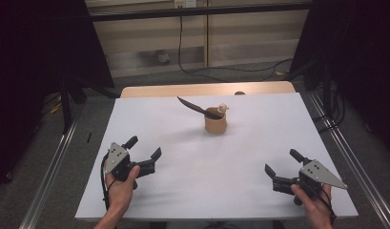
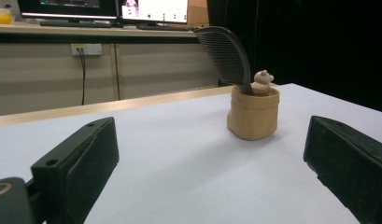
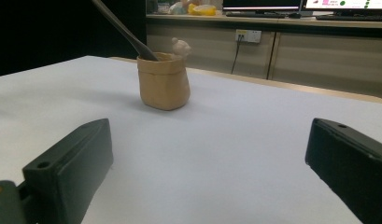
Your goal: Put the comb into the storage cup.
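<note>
While both claws, left (image 1: 145, 148) & right (image 1: 281, 164), are wide and empty, your comb (image 1: 196, 109) waits in its cup (image 1: 215, 124), nothing started.

No legible text — none anywhere

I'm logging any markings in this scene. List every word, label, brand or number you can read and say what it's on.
No text can be read in these pictures.
Monitors behind the table: screen content too small and blurred to read.
Tan pouch, dark comb, small figure: no markings seen.
Left gripper and right gripper: no label seen.
</note>
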Motion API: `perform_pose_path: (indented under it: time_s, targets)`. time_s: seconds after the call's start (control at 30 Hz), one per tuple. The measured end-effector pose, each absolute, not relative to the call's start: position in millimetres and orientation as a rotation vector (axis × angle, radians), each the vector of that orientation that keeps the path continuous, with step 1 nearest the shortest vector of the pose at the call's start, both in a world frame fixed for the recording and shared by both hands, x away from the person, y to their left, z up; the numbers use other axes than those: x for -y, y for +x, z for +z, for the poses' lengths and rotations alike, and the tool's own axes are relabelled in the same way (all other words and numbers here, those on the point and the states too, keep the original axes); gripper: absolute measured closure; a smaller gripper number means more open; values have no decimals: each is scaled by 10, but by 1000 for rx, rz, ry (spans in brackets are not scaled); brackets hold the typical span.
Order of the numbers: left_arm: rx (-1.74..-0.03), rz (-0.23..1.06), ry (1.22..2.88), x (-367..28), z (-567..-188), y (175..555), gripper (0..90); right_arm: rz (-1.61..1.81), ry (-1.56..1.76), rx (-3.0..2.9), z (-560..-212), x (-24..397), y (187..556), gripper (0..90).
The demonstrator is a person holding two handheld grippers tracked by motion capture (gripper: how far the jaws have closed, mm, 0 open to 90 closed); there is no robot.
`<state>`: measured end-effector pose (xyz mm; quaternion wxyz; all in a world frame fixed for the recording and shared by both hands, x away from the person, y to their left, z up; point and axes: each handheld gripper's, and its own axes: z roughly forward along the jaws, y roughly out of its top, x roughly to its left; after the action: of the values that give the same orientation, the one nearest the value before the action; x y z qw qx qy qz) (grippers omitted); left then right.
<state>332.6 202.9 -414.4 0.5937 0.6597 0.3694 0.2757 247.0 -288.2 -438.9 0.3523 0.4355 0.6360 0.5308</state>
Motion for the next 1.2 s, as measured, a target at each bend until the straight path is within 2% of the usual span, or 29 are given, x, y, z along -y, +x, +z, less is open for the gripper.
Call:
perform_pose_path:
  time_s: [0.4,0.67,0.77,0.87,1.0,1.2]
  targets:
    - [-895,696,1575,-2173,-4210,3122,27,1378,1130,-1627,-4381,2903,2465,1]
    - [-933,702,1528,-2333,-4209,3036,27,1379,1133,-1618,-4370,2911,2451,1]
    - [-918,720,1556,-2344,-4233,2982,27,1380,1136,-1611,-4367,2921,2448,1]
    - [-931,683,1565,-2348,-4250,2947,30,1381,1138,-1613,-4368,2920,2446,1]
    - [-905,719,1584,-2356,-4269,2891,30,1379,1139,-1613,-4369,2915,2442,0]
    - [-926,728,1559,-2395,-4324,2835,35,1378,1148,-1605,-4365,2932,2436,0]
